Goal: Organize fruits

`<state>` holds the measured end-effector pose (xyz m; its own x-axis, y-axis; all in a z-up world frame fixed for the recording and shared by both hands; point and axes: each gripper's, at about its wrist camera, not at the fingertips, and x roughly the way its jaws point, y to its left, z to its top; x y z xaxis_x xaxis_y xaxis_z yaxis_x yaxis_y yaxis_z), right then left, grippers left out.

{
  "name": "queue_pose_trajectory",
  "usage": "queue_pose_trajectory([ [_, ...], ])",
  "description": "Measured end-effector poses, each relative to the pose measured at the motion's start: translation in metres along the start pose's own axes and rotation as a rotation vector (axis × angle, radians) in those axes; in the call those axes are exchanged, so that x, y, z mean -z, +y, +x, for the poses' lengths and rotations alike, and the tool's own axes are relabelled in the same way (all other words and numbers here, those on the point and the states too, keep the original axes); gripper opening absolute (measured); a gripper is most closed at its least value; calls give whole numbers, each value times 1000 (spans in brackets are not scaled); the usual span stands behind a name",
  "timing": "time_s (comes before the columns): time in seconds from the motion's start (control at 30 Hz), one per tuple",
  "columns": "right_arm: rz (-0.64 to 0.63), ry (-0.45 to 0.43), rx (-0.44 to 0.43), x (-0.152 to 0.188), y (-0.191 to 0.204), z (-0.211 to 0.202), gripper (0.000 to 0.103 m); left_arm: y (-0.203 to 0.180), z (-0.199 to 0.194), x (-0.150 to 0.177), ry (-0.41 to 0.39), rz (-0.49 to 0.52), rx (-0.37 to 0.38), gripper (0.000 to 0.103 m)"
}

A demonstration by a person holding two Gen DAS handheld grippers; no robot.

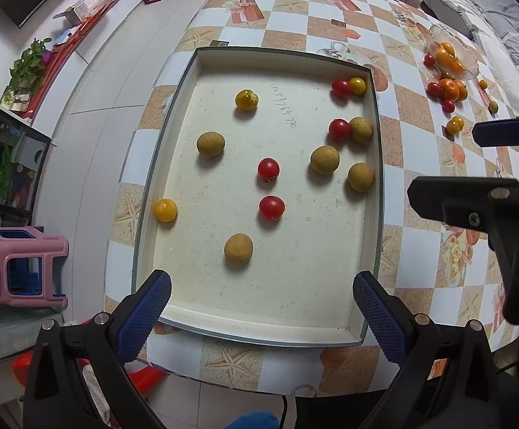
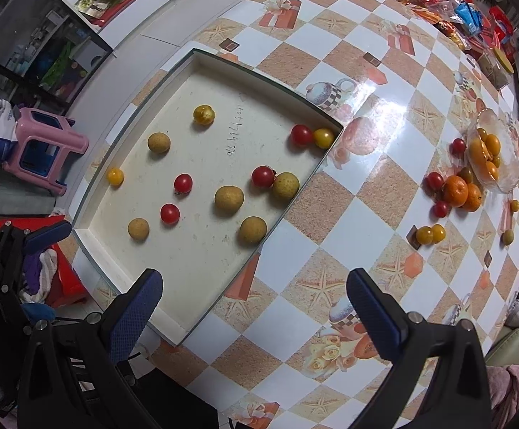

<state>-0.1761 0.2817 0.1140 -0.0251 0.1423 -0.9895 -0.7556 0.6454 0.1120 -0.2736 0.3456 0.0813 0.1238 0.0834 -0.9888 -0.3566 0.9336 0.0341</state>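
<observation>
Your left gripper [image 1: 261, 302] and right gripper [image 2: 255, 302] hang with jaws spread, empty; the tray [image 1: 277, 329] at 12 o'clock holds scattered fruits.

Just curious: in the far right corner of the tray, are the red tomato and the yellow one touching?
Touching. In the left wrist view the red tomato and the yellow tomato press together with no tray floor between them; the right wrist view agrees.

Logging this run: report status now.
Left gripper open, empty. Right gripper open, empty. Fruits loose in tray; more beside glass bowl. Nothing blocking.
</observation>
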Motion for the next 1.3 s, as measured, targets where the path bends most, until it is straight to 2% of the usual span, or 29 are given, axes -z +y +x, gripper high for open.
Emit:
queue_pose_trajectory([
  [1.3, -29, 0, 10, -3, 6, 0, 103, 2, -5, 4, -10, 40, -44, 103],
])
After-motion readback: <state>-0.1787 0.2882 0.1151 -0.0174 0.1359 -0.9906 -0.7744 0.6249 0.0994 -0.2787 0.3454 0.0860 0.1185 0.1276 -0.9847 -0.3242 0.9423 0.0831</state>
